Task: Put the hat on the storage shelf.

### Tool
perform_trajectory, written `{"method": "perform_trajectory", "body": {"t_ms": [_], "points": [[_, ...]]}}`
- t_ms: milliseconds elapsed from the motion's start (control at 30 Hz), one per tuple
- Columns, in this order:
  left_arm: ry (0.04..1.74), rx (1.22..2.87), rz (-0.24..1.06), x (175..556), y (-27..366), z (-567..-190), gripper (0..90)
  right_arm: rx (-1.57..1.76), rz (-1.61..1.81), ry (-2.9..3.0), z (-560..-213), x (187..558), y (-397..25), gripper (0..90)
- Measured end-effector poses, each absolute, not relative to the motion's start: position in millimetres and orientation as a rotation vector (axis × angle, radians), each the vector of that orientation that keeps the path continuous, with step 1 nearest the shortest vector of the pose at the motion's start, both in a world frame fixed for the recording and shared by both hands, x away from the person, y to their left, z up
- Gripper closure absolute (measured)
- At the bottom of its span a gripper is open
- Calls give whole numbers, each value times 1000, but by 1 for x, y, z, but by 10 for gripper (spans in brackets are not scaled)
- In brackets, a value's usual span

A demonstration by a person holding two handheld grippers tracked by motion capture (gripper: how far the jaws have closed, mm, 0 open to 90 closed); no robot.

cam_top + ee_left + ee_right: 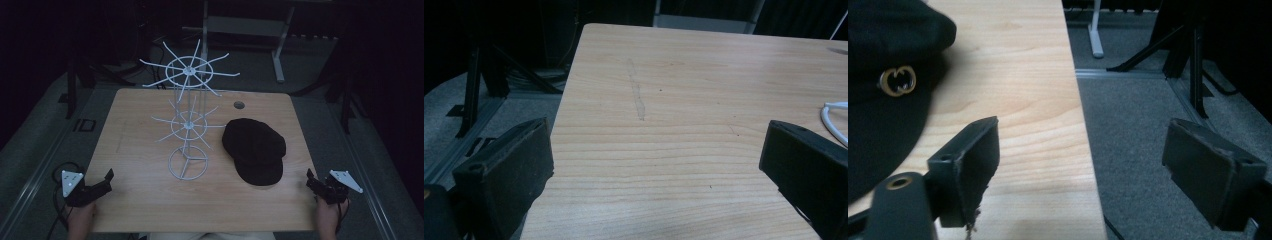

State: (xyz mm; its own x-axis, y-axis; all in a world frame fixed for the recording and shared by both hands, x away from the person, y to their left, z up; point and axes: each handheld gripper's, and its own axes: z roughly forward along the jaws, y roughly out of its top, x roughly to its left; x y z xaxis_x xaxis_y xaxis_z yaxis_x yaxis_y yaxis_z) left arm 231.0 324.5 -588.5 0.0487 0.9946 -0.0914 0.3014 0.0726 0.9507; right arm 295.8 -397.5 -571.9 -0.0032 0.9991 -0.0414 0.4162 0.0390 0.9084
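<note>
Black cap (254,149) with seemingly gold emblem (897,80), white wire rack (188,116), light wood-grain table (140,145).

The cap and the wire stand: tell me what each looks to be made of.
Cap: black, matte, soft-looking fabric, probably wool or felt; it slumps on the table without shine, and the right gripper view shows a small gold-coloured metal emblem. Wire stand: thin rods with a smooth white coat, likely painted or powder-coated metal.

One black cap (254,150), one white wire rack (188,120), two grippers.
</note>
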Motion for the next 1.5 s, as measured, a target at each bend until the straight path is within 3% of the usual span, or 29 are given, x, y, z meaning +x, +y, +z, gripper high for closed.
{"method": "perform_trajectory", "body": {"t_ms": [567, 1033, 1500], "points": [[1417, 1396, 948, 231, 324, -588, 14, 1493, 1026, 1576, -565, 298, -398, 149], [1420, 1394, 945, 231, 324, -588, 15, 1437, 1123, 1631, -521, 318, -386, 130], [1419, 1392, 944, 231, 324, -588, 14, 1329, 1171, 1847, -482, 347, -338, 125]]}}
